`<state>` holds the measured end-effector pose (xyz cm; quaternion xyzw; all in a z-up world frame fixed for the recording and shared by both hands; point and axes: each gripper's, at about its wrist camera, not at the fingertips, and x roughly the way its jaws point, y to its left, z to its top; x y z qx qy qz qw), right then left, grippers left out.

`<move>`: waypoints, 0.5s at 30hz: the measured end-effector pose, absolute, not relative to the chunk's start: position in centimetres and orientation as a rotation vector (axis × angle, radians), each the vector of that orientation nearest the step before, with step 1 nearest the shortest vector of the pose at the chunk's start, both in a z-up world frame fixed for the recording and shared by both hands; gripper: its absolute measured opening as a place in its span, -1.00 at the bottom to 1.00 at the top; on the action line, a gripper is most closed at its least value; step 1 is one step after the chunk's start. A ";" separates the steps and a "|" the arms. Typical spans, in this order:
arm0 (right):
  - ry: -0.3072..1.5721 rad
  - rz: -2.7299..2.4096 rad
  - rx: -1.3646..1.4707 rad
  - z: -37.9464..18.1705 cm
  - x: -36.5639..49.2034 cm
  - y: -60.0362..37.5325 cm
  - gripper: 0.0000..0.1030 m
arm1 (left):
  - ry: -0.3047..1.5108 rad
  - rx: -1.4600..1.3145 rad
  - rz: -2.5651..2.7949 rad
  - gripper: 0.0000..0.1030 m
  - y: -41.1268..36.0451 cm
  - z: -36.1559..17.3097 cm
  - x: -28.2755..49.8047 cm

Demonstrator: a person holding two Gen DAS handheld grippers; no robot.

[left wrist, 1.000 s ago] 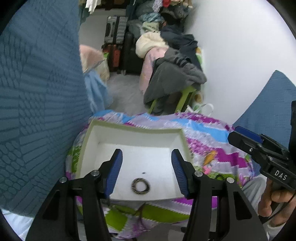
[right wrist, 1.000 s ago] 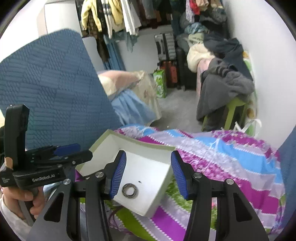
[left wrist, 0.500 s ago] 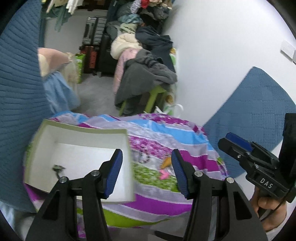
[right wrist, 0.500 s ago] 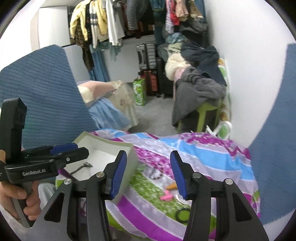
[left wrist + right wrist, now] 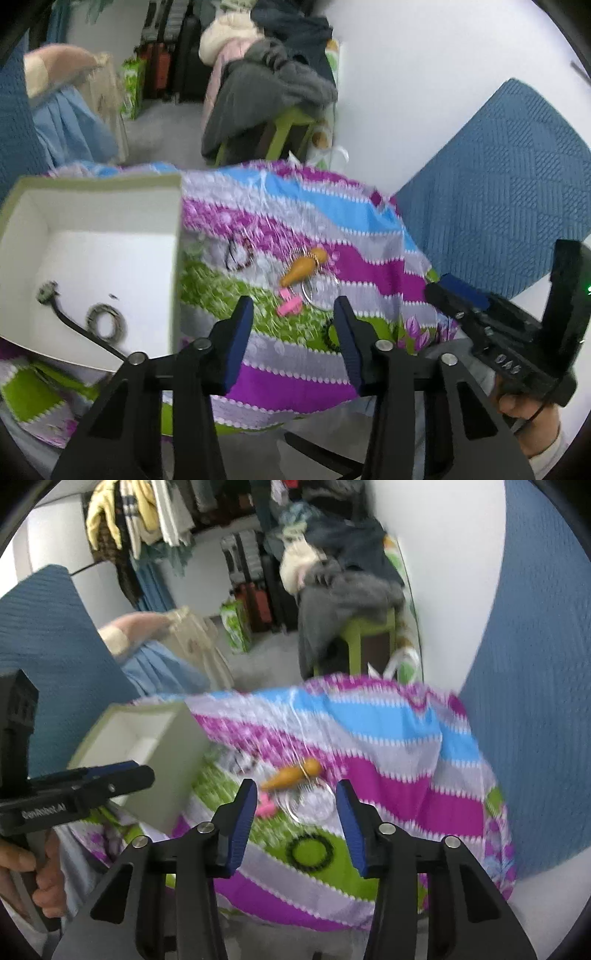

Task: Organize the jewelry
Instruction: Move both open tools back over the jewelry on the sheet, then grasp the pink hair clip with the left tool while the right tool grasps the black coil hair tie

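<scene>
A white open box (image 5: 110,206) sits on the left of a striped cloth; it holds a dark ring bracelet (image 5: 106,325) and a dark cord with a pendant (image 5: 48,295). On the cloth lie an orange carrot-shaped piece (image 5: 303,267), a pink clip (image 5: 290,304), a thin hoop (image 5: 319,291), a beaded bracelet (image 5: 238,253) and a black toothed ring (image 5: 309,850). My left gripper (image 5: 293,339) is open and empty above the pink clip. My right gripper (image 5: 297,825) is open and empty over the hoop (image 5: 308,801); the box (image 5: 147,746) is to its left.
The striped cloth (image 5: 388,738) covers a small raised surface. Blue textured cushions (image 5: 498,177) stand right and left. Behind are a green stool piled with clothes (image 5: 347,602), suitcases and hanging garments. The floor beyond is grey.
Both grippers swung right, away from the box and toward the loose pieces on the cloth. The box now sits at the left of both views. Both stayed open.
</scene>
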<state>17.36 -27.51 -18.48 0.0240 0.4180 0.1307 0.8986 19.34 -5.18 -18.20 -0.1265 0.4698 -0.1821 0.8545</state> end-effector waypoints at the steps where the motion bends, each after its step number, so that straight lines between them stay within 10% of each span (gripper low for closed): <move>1: 0.886 0.274 0.057 -19.4 17.5 -27.8 -0.25 | 1.001 -0.264 -0.387 -0.16 -5.6 -18.8 19.4; 15: 1.095 0.302 0.039 -28.8 19.3 -28.1 -0.54 | 1.151 -0.190 -0.433 -0.31 -9.9 -26.3 23.0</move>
